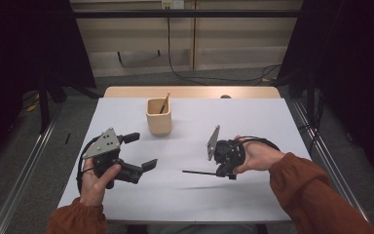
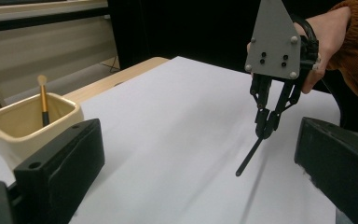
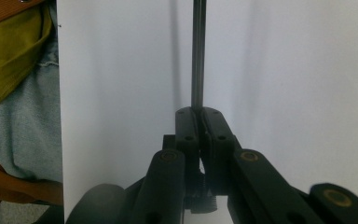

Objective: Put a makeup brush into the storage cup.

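The right tongs [image 1: 222, 171] are clenched on a thin black stick [image 1: 200, 172], gripping it at one end. In the high view the stick runs level from the tongs toward the left, above the white desk [image 1: 253, 126], its shadow lying on the sheet below. The left gripper view shows the same stick [image 2: 250, 157] slanting down from the right tongs [image 2: 266, 128], its free tip close to the desk surface; whether the tip touches cannot be told. In the right gripper view the stick [image 3: 198, 56] rises straight out from between the closed jaws.

The right hand [image 1: 258, 155] holds its gripper at the right middle of the desk, the grey plate [image 1: 213, 142] turned on edge.

The left tongs [image 1: 141, 151] are released, jaws wide apart with nothing between them. The left hand [image 1: 95, 183] holds them at the left front of the desk, pointing right.

A beige cup [image 1: 158, 117] stands near the far middle of the desk, well apart from both tongs. A brush [image 1: 164, 103] with a gold-coloured handle leans upright inside it, seen also in the left gripper view [image 2: 43, 100].
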